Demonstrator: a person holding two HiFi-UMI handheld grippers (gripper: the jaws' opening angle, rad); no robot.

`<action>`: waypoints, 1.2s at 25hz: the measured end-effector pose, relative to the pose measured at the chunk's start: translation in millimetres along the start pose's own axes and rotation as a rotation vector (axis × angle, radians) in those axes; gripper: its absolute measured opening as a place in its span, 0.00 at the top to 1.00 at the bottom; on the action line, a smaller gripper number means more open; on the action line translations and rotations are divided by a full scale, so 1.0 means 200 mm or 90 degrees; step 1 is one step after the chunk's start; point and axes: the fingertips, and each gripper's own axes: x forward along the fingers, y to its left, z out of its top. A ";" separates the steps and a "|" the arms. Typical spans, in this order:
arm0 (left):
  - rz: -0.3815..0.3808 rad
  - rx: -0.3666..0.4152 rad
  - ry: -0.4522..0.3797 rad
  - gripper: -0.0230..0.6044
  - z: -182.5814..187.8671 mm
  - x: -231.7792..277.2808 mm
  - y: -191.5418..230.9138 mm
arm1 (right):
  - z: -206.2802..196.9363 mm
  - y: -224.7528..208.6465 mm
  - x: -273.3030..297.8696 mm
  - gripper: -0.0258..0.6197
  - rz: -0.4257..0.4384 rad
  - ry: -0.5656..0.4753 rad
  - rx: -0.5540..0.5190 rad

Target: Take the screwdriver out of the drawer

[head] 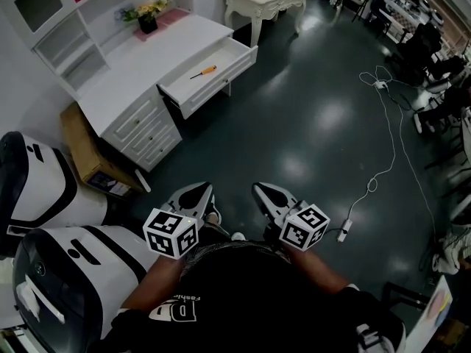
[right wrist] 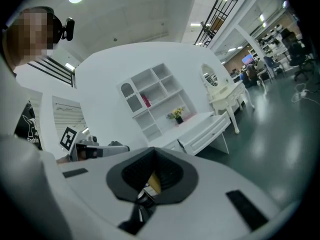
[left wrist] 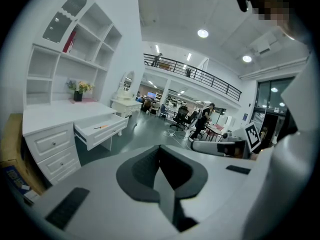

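An orange-handled screwdriver (head: 204, 72) lies in the open top drawer (head: 213, 68) of a white desk (head: 140, 68), far ahead and to the left in the head view. In the left gripper view the screwdriver (left wrist: 102, 127) is a small streak in the drawer (left wrist: 100, 131). My left gripper (head: 197, 196) and right gripper (head: 263, 195) are held close to the person's body, side by side above the dark floor, both shut and empty. The right gripper view shows the drawer (right wrist: 210, 129) from the side, its inside hidden.
A cardboard box (head: 85, 149) leans beside the desk's lower drawers. Two white rounded machines (head: 44, 190) stand at the left. A flower pot (head: 147, 22) sits on the desk. A white side table (head: 268, 2) stands beyond. A cable and power strip (head: 344, 230) lie on the floor at right.
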 end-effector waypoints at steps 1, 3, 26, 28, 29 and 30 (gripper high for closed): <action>-0.001 -0.001 -0.001 0.94 0.01 0.02 0.02 | 0.01 -0.02 0.01 0.95 -0.005 0.002 0.001; -0.006 -0.002 -0.007 0.94 0.05 0.06 0.04 | 0.01 -0.05 0.03 0.95 -0.013 0.008 0.000; 0.017 -0.041 -0.024 0.94 0.45 0.42 0.75 | 0.29 -0.28 0.82 0.95 0.008 0.089 -0.060; 0.018 -0.039 -0.032 0.94 0.51 0.45 0.83 | 0.33 -0.31 0.90 0.95 0.004 0.090 -0.065; 0.020 -0.039 -0.037 0.94 0.55 0.46 0.88 | 0.36 -0.32 0.94 0.95 0.003 0.090 -0.068; 0.021 -0.040 -0.040 0.94 0.58 0.47 0.92 | 0.38 -0.33 0.99 0.95 0.001 0.090 -0.070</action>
